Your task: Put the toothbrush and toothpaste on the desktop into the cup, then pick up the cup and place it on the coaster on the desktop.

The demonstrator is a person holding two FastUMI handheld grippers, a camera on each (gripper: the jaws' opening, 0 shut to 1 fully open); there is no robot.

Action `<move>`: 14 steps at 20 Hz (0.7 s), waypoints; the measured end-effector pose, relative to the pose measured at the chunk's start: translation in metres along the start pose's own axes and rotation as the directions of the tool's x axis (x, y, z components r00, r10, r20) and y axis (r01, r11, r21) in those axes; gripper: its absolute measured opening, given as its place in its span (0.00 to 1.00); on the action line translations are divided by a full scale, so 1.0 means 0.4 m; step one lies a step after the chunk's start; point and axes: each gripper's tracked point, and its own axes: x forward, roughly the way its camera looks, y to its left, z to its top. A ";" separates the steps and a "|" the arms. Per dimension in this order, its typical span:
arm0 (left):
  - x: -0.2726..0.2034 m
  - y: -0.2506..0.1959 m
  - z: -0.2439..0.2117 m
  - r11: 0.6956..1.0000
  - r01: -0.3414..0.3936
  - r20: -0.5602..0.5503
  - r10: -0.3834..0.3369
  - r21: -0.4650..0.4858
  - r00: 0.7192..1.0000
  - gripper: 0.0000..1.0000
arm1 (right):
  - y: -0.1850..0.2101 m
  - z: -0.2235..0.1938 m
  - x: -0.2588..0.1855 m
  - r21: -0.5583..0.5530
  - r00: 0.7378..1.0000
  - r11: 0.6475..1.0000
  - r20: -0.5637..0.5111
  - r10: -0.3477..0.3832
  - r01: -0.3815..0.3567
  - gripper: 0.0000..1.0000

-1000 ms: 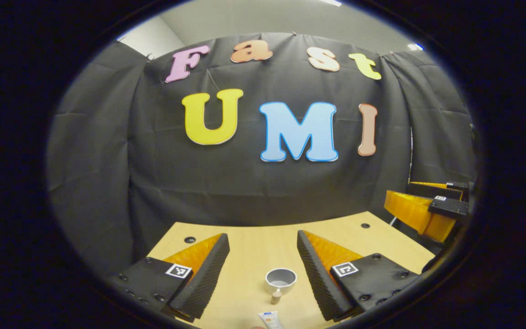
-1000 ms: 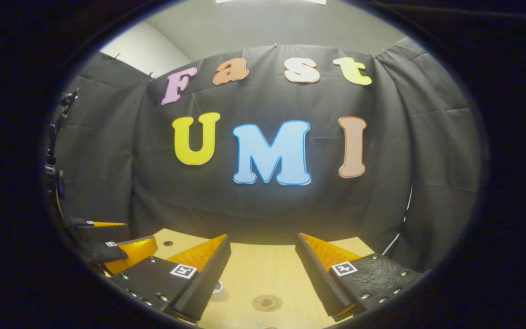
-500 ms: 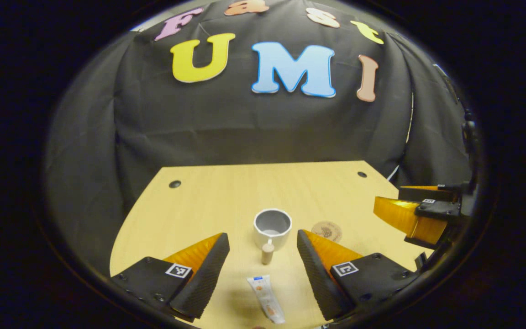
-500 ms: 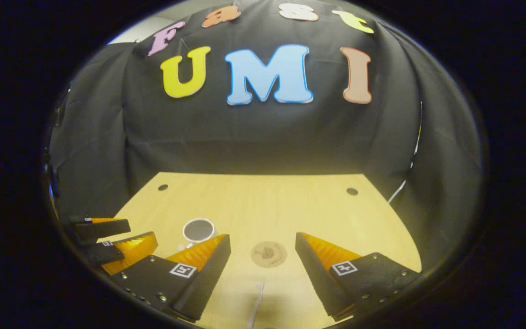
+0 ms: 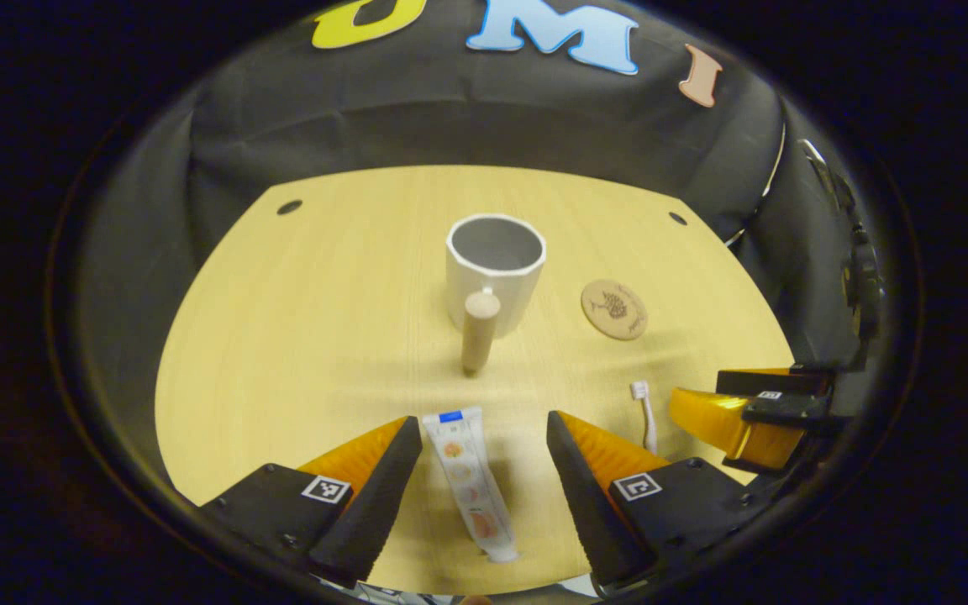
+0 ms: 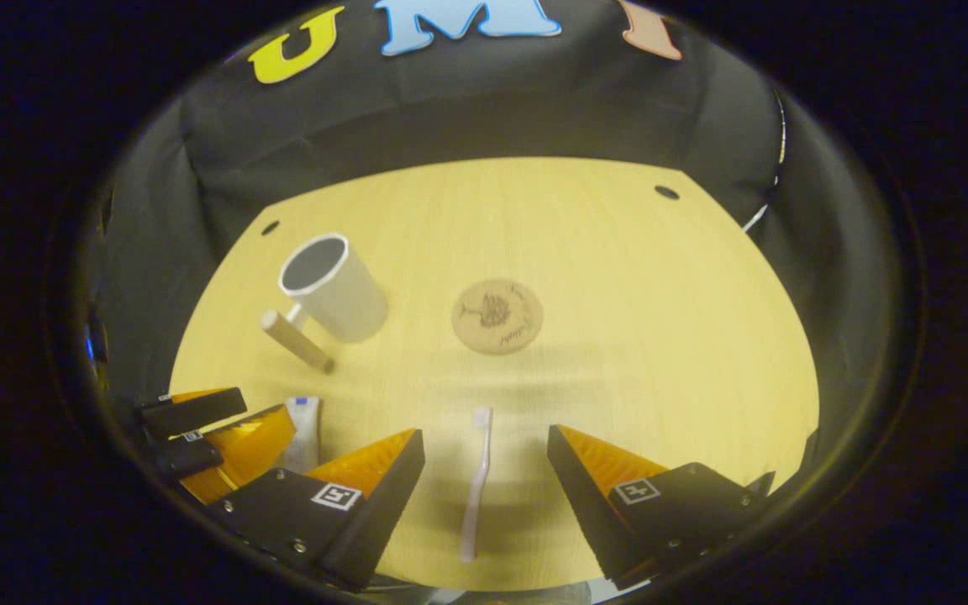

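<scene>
Where the left gripper view looks down on the pale wooden desk (image 5: 282, 336), one white cup with a wooden peg handle (image 5: 494, 281) stands ahead, one round cork coaster (image 5: 614, 309) beside it. One white toothpaste tube (image 5: 471, 483) lies between the wide-open, empty left claw (image 5: 484, 437).

In the right gripper view, one white toothbrush (image 6: 476, 483) lies between the open, empty right claw (image 6: 484, 445); cup (image 6: 333, 287) and coaster (image 6: 497, 316) stand apart beyond.

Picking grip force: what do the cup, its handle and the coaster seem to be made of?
Cup: matte white, likely ceramic or plastic; no glare.
Handle: bare light wood, by its tan peg look.
Coaster: cork or wood, a brown disc with a dark printed or burned design.
</scene>
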 end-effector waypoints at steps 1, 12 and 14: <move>0.016 0.003 -0.024 1.000 -0.005 -0.031 0.005 -0.013 1.000 0.98 | 0.001 -0.028 0.011 0.006 0.999 1.000 -0.043 0.004 -0.004 0.94; 0.084 0.046 -0.151 0.995 -0.100 -0.199 0.097 -0.010 0.975 0.96 | -0.018 -0.141 0.060 -0.015 0.969 0.999 -0.244 -0.047 0.045 0.93; 0.087 0.051 -0.155 0.992 -0.128 -0.221 0.129 0.020 0.967 0.95 | -0.016 -0.142 0.064 -0.041 0.956 0.997 -0.283 -0.075 0.066 0.95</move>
